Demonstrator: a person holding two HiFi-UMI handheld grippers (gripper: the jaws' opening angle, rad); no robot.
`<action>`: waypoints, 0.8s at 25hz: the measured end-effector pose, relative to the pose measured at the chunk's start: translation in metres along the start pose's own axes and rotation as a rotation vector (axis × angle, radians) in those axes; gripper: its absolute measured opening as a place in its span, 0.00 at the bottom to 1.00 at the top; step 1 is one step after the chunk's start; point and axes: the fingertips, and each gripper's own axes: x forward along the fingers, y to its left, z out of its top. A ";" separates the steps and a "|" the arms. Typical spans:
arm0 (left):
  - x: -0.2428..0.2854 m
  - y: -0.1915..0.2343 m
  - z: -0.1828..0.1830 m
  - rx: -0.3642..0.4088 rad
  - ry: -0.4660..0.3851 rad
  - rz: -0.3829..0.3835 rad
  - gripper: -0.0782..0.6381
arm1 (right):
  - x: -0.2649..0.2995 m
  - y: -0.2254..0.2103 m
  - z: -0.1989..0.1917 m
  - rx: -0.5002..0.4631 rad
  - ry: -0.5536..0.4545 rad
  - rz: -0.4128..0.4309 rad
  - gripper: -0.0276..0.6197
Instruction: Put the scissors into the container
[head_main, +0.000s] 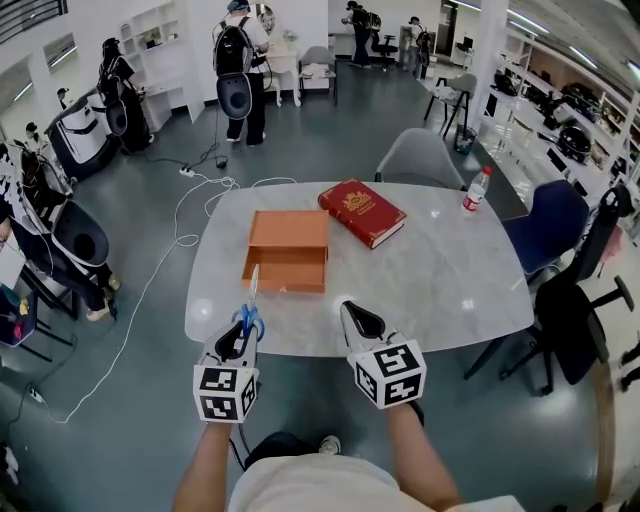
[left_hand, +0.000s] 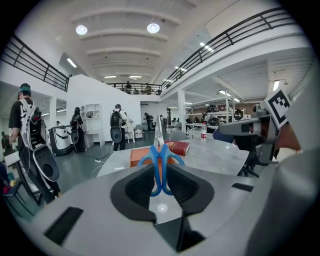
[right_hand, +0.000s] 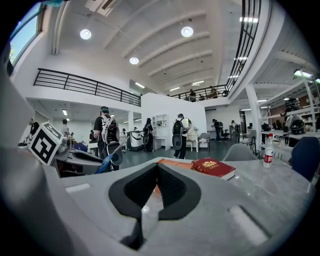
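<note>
Blue-handled scissors (head_main: 250, 310) are held in my left gripper (head_main: 243, 335), which is shut on the handles. The blades point away from me, over the table's near edge toward the orange container (head_main: 288, 250). In the left gripper view the scissors (left_hand: 161, 165) stand between the black pads, with the container (left_hand: 137, 156) behind them. The container is an open, shallow orange box lying flat on the table's left half. My right gripper (head_main: 357, 320) hovers at the near edge beside the left one, shut with nothing in it; its view shows the pads (right_hand: 172, 187) meeting at the tips.
A red book (head_main: 362, 212) lies just right of the container. A plastic bottle (head_main: 476, 190) stands at the far right of the grey table (head_main: 440, 280). Chairs ring the far and right sides. People with equipment stand on the floor at the back and left.
</note>
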 end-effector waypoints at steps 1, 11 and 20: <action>0.004 0.000 0.001 0.015 0.006 -0.007 0.21 | 0.002 -0.002 0.002 -0.004 -0.002 0.001 0.05; 0.064 0.017 -0.003 0.226 0.103 -0.132 0.21 | 0.050 -0.018 0.005 -0.022 0.016 -0.018 0.05; 0.135 0.048 -0.005 0.443 0.204 -0.279 0.21 | 0.107 -0.043 0.002 -0.014 0.063 -0.086 0.05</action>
